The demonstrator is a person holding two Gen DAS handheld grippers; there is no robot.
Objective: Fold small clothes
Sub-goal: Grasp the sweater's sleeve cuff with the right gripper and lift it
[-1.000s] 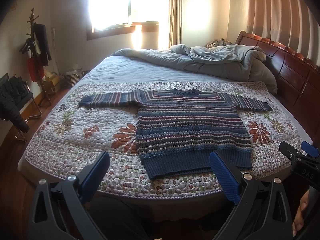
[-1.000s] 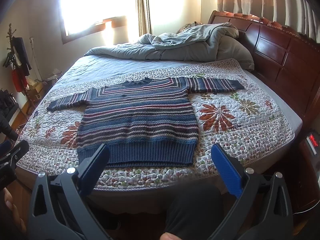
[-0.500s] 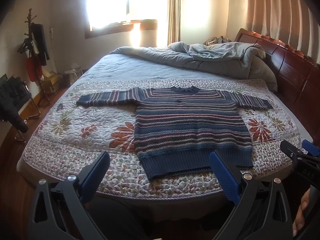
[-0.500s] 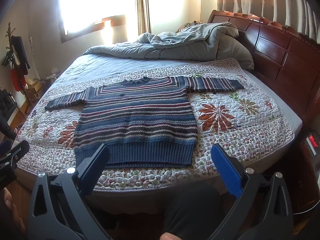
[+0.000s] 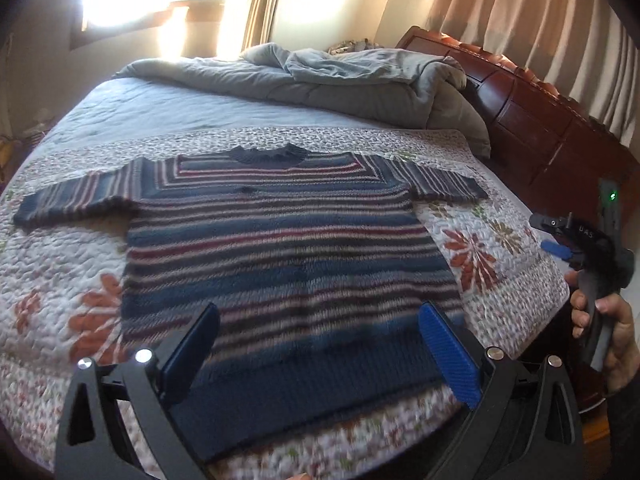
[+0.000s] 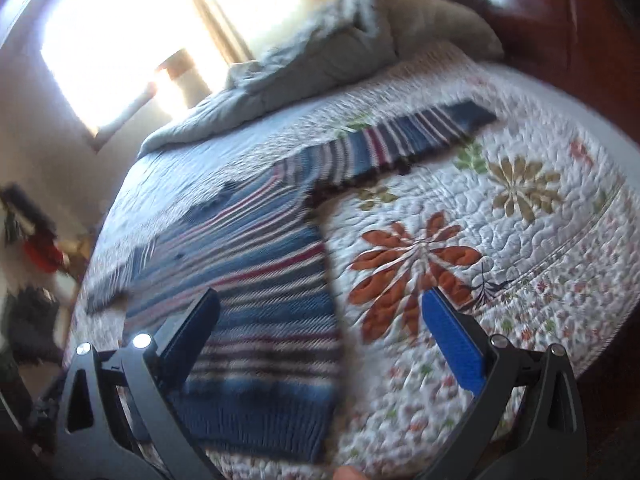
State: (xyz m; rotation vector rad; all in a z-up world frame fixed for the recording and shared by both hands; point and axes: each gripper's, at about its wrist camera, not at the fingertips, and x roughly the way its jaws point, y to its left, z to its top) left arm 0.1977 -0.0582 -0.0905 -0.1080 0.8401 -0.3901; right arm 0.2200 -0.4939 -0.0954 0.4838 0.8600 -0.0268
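- Two grippers are in view, both with jaws spread wide and nothing between the blue pads.
- The left gripper [image 5: 318,350] hangs over the near edge of the bed, its fingers framing the ribbed navy hem of the striped sweater [image 5: 280,248]; whether the pads touch the knit cannot be told.
- The sweater lies flat and face up on the floral quilt [image 5: 500,216], hem toward the near edge, collar toward the far side, both sleeves stretched straight out to the sides.
- The right gripper [image 6: 320,344] is tilted and sits above the sweater's right side seam: its left finger [image 6: 188,332] is over the striped body, its right finger [image 6: 454,344] over a red-orange flower printed on the quilt.
- From the right wrist view the sweater's right sleeve [image 6: 404,136] reaches toward the headboard side of the quilt; this view is blurred.
- In the left wrist view the right gripper shows at the right edge of the bed, held by a hand [image 5: 608,340] wrapped round its handle, with a green light lit on top.
- A rumpled grey duvet [image 5: 340,80] is piled along the far side of the bed, against the dark wooden headboard [image 5: 540,120].
- Bright window light floods the far wall beside beige curtains [image 5: 500,20].
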